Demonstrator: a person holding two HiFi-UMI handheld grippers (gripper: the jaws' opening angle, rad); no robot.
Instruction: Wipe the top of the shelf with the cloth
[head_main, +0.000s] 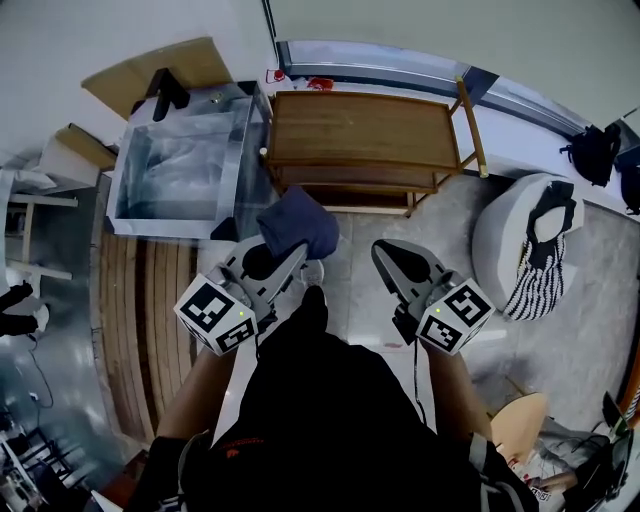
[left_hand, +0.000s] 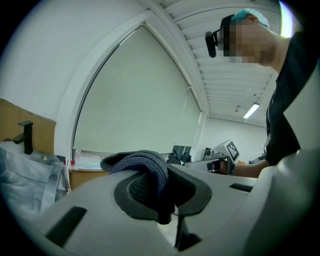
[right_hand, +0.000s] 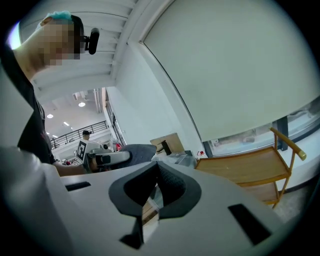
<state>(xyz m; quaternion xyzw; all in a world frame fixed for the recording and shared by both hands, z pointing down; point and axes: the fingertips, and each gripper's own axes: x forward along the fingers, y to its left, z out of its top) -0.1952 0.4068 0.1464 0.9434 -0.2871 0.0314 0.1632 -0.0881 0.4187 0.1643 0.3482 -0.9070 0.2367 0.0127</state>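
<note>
Dark blue cloth (head_main: 298, 222) is pinched in my left gripper (head_main: 286, 258), which I hold just before the front edge of the wooden shelf (head_main: 365, 128), clear of its top. My right gripper (head_main: 388, 256) is clenched with nothing in it.

The cloth (head_main: 297, 226) covers the tips of the left gripper (head_main: 283, 262). The top of the shelf (head_main: 365, 130) hides most of its lower tiers. What lies inside the clear box (head_main: 238, 165) is too blurry to tell.

I log the shelf (head_main: 365, 130) ahead, the cloth (head_main: 298, 222) just before it. Box (head_main: 180, 165) to the shelf's left, beanbag (head_main: 510, 230) to its right.
</note>
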